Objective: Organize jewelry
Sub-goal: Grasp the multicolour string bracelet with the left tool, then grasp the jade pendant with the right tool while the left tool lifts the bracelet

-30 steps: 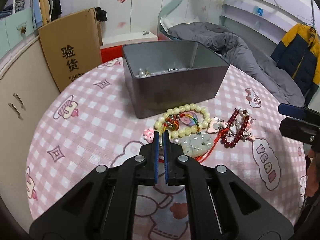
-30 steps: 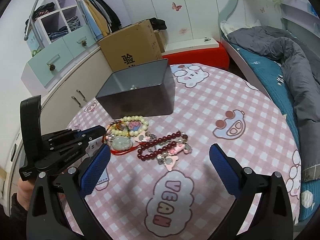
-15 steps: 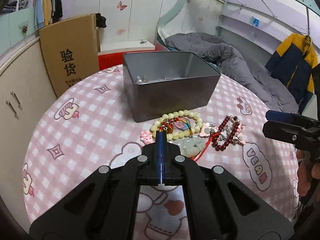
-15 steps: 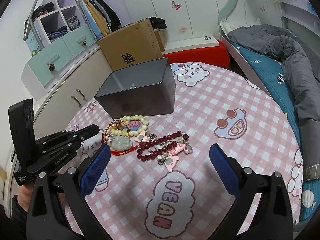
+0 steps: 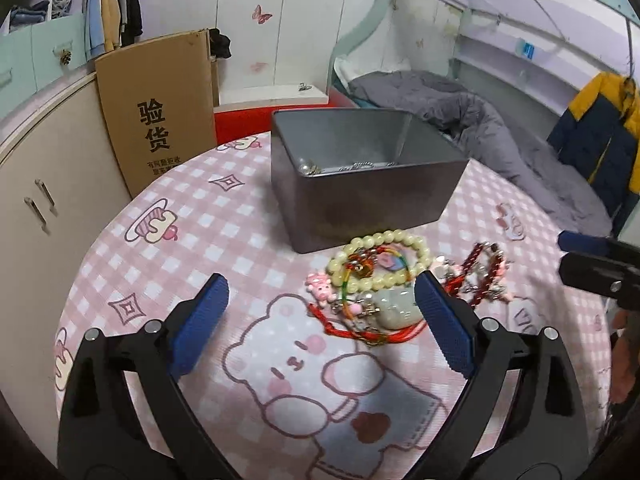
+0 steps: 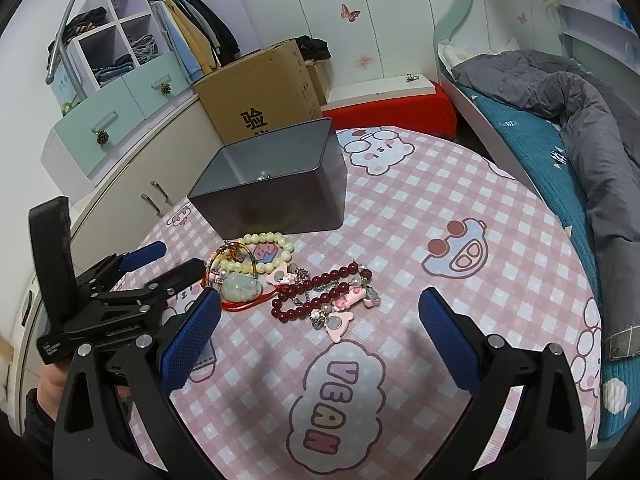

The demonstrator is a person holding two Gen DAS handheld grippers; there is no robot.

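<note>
A grey metal box (image 5: 372, 200) stands on the pink checked round table (image 5: 192, 240), with small jewelry pieces inside. In front of it lies a heap: a cream bead bracelet (image 5: 380, 260), a jade pendant on red cord (image 5: 394, 306) and a dark red bead bracelet (image 5: 486, 270). My left gripper (image 5: 322, 320) is open and empty, just short of the pendant. In the right wrist view the box (image 6: 276, 188), cream bracelet (image 6: 264, 254), pendant (image 6: 242, 288) and red bracelet (image 6: 320, 296) lie ahead of my open, empty right gripper (image 6: 320, 336). The left gripper (image 6: 160, 260) shows there too.
A cardboard box (image 5: 160, 112) leans on a cabinet beyond the table's far left edge. A bed with a grey quilt (image 6: 580, 100) lies to the right. A small pink charm (image 5: 320, 284) lies left of the heap.
My left gripper has opened wide from shut and pulled back slightly from the heap. The right gripper has stayed open and almost still.
</note>
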